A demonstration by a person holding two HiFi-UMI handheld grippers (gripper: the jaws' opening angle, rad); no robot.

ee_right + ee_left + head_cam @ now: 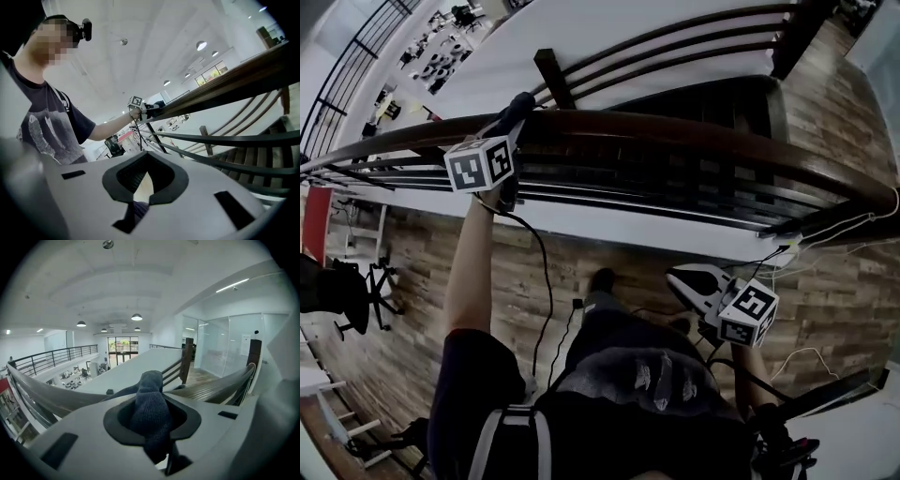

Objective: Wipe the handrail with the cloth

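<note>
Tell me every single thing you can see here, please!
handrail: one, dark brown wood, curving across the middle
bars: several, dark, under the handrail
cloth: one, dark blue-grey, at the handrail
floor: one, brown wood planks, below
cable: one, black, hanging down from the left hand-held gripper
office chair: one, black, far left
ceiling lamps: several, white, overhead
left hand-held gripper: one, grey, shut on the cloth up at the handrail
right hand-held gripper: one, grey, shut and empty, held low
</note>
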